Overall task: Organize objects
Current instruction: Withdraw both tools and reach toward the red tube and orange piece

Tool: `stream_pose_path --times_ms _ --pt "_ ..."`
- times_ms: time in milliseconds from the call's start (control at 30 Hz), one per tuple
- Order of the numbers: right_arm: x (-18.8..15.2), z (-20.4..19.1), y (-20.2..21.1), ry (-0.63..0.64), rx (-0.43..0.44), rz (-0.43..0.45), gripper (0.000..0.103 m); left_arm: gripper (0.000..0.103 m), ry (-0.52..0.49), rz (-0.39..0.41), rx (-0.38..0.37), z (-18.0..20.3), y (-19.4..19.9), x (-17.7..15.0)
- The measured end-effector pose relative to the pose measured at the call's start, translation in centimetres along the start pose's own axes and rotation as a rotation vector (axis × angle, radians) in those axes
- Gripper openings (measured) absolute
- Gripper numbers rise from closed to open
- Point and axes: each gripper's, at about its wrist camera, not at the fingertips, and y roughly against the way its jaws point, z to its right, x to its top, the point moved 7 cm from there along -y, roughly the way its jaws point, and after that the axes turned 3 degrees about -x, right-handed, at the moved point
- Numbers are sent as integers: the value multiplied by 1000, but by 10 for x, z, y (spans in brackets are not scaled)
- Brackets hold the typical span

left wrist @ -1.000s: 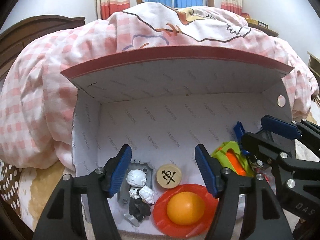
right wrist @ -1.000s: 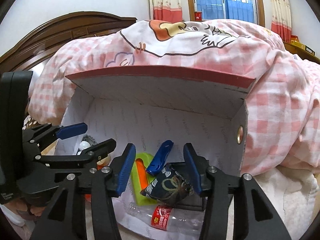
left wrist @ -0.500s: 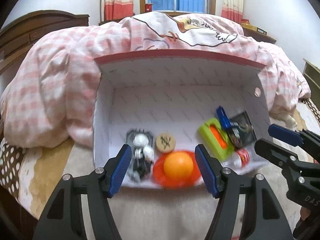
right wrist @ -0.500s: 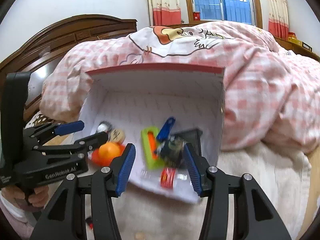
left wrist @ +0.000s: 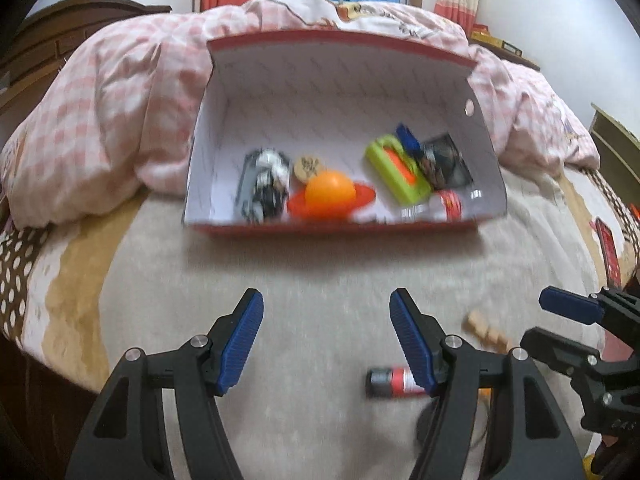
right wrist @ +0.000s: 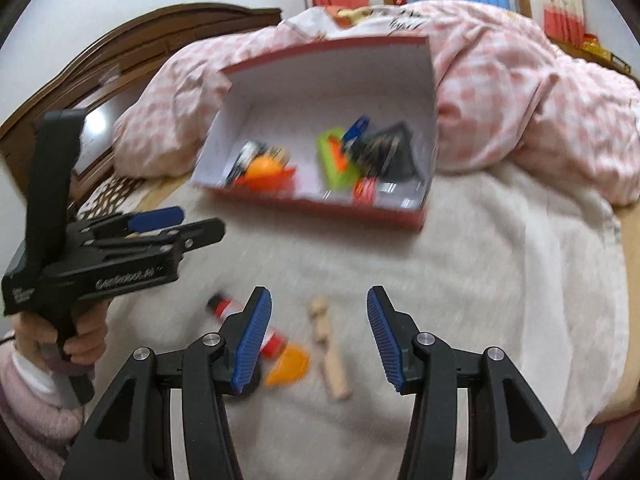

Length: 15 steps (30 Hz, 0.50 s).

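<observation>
A red cardboard box (left wrist: 336, 229) (right wrist: 320, 204) with a white lining lies open on the bed. It holds a toy figure (left wrist: 266, 184), an orange ball (left wrist: 330, 192) on a red disc, a green and orange item (left wrist: 396, 172), a dark packet (left wrist: 444, 160) and a small bottle (left wrist: 444, 204). Nearer lie a red and grey tube (left wrist: 392, 382) (right wrist: 224, 306), a wooden peg (right wrist: 328, 354) (left wrist: 486, 332) and an orange piece (right wrist: 288, 366). My left gripper (left wrist: 326, 340) (right wrist: 176, 220) is open and holds nothing. My right gripper (right wrist: 320, 336) (left wrist: 556, 324) is open over the peg.
A pink checked duvet (left wrist: 100, 112) (right wrist: 520, 92) is heaped behind the box. A dark wooden headboard (right wrist: 132, 52) stands at the left. A red flat object (left wrist: 608, 252) lies near the bed's right edge. A hand in a pink sleeve (right wrist: 60, 344) holds the left gripper.
Both grippers have drawn back out of the box toward the near side of the bed. The loose tube, peg and orange piece have come into view. The jaws keep the same spread.
</observation>
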Motion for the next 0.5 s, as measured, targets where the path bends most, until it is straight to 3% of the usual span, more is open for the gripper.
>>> stream_pose_path --times_ms 133,300,500 --pt "-18 -11 2 5 54 -24 34 66 -8 -19 7 -2 7 -21" --pt "-31 -18 -8 1 76 -70 33 66 -8 -35 0 -4 11 -36" --pt "-37 -6 -24 -36 24 -96 33 66 -17 -41 -16 -1 15 -47"
